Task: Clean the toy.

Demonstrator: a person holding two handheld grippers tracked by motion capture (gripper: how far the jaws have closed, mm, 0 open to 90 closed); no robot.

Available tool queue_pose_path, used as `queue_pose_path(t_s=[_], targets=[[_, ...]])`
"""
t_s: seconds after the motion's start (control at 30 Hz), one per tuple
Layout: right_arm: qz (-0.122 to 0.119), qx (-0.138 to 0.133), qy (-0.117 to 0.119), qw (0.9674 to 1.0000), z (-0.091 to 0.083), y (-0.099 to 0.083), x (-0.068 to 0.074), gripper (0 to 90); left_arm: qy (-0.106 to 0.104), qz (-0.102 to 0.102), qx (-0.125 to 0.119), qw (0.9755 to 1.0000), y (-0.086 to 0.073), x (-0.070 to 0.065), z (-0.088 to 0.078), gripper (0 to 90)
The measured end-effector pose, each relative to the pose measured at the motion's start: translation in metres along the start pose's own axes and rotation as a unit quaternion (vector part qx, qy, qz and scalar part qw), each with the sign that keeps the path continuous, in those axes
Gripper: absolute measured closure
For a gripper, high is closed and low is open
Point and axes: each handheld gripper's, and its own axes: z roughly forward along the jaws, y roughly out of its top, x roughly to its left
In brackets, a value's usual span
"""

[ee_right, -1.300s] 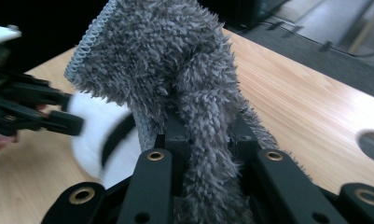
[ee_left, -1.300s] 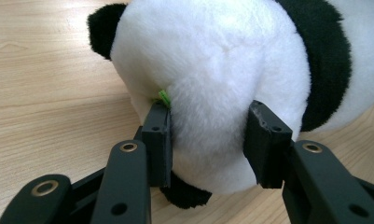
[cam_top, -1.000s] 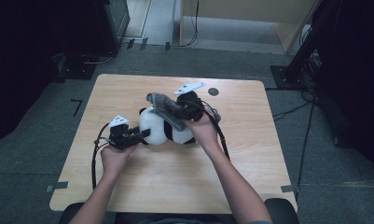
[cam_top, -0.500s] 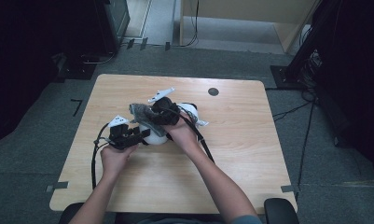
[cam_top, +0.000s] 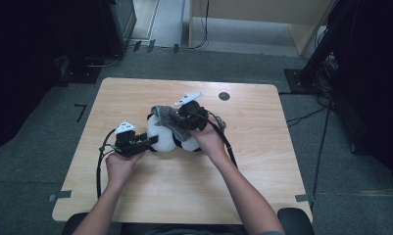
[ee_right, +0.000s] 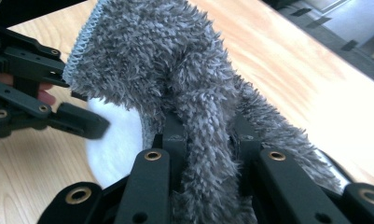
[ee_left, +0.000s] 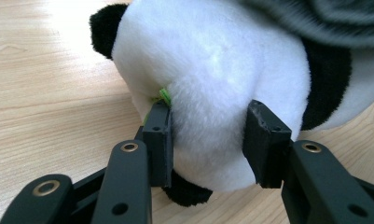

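The left gripper (ee_left: pixel 208 140) has its pads clamped on the white flank of a panda plush (ee_left: pixel 212 79), which lies at the middle of the wooden table (cam_top: pixel 262 176). The right gripper (ee_right: pixel 205 135) pinches a fuzzy grey cloth (ee_right: pixel 175 65), draped over the plush (its hem hangs beside the left gripper). Bare wood surrounds them to every edge, with grey carpet (cam_top: pixel 341 186) beyond and dark equipment stands at both sides.

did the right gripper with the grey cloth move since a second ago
Yes. The right gripper, shut on the grey cloth, has shifted left, away from the dark round mark and over the panda plush.
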Motion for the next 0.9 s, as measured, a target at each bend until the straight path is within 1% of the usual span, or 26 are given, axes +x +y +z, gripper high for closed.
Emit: queue_pose_path(t_s=[0.03,0.07,0.1,0.13,0.17,0.2,0.23,0.27,0.3,0.33,0.37,0.4,0.43,0.53,0.6,0.7,0.73,0.77,0.8,0.83,0.9], targets=[[-0.001,-0.001,-0.007,1.0000,-0.005,-0.001,-0.002,74.2,-0.001,-0.002,0.001,1.0000,0.000,0.001,0.000,57.2],[0.002,-0.007,-0.019,0.9998,-0.015,-0.004,-0.007,74.2,-0.001,-0.003,0.002,1.0000,0.000,0.001,0.000,57.3],[0.002,-0.007,-0.019,0.9998,-0.015,-0.004,-0.007,74.2,-0.001,-0.003,0.001,1.0000,0.000,0.001,0.000,57.3],[0.006,-0.010,-0.029,0.9995,-0.024,-0.008,-0.016,74.3,-0.001,-0.002,0.001,1.0000,0.000,0.001,0.000,57.3],[0.010,-0.012,-0.035,0.9993,-0.028,-0.010,-0.021,74.3,0.000,-0.002,0.001,1.0000,0.000,0.001,0.000,57.3],[0.010,-0.012,-0.035,0.9993,-0.028,-0.010,-0.021,74.3,0.000,-0.002,0.001,1.0000,0.000,0.001,0.000,57.3],[0.020,-0.014,-0.039,0.9990,-0.031,-0.013,-0.025,74.3,0.000,-0.001,0.002,1.0000,0.000,0.001,0.000,57.3],[0.031,-0.016,-0.049,0.9982,-0.038,-0.020,-0.035,74.3,0.000,-0.002,0.001,1.0000,0.000,0.001,0.000,57.2],[0.031,-0.016,-0.049,0.9982,-0.038,-0.020,-0.035,74.3,0.000,-0.001,0.001,1.0000,0.000,0.001,0.000,57.2],[0.034,-0.017,-0.052,0.9979,-0.040,-0.023,-0.040,74.3,0.001,0.000,0.001,1.0000,0.000,0.001,0.000,57.2],[0.043,-0.017,-0.054,0.9975,-0.042,-0.027,-0.044,74.3,0.001,0.000,0.000,1.0000,0.000,0.001,0.000,57.2],[0.059,-0.019,-0.054,0.9966,-0.044,-0.036,-0.052,74.2,0.000,-0.002,-0.001,1.0000,0.000,0.001,0.001,57.2],[0.059,-0.019,-0.054,0.9966,-0.044,-0.036,-0.052,74.2,0.000,-0.002,-0.001,1.0000,0.000,0.001,0.001,57.2],[0.076,-0.018,-0.057,0.9953,-0.044,-0.048,-0.061,74.3,-0.002,-0.001,-0.001,1.0000,0.000,0.001,0.001,57.2],[0.094,-0.025,-0.051,0.9940,-0.043,-0.057,-0.066,74.7,-0.003,0.000,-0.002,1.0000,-0.001,0.002,0.001,57.1],[0.100,-0.026,-0.056,0.9931,-0.041,-0.062,-0.067,74.7,-0.003,0.001,-0.003,1.0000,-0.001,0.002,0.001,56.8],[0.109,-0.025,-0.056,0.9921,-0.037,-0.068,-0.071,75.0,-0.002,0.003,-0.002,1.0000,-0.001,0.002,0.001,56.4],[0.109,-0.025,-0.056,0.9921,-0.037,-0.068,-0.071,75.0,-0.002,0.003,-0.002,1.0000,-0.001,0.002,0.001,56.1],[0.124,-0.026,-0.053,0.9905,-0.033,-0.076,-0.074,75.2,-0.003,0.006,-0.004,1.0000,-0.002,0.003,0.002,55.2],[0.124,-0.026,-0.053,0.9905,-0.033,-0.076,-0.074,75.2,-0.003,0.006,-0.004,1.0000,-0.002,0.003,0.002,54.1],[0.140,-0.023,-0.046,0.9888,-0.028,-0.082,-0.077,75.4,-0.010,0.005,-0.006,0.9999,-0.002,0.004,0.002,52.6]])
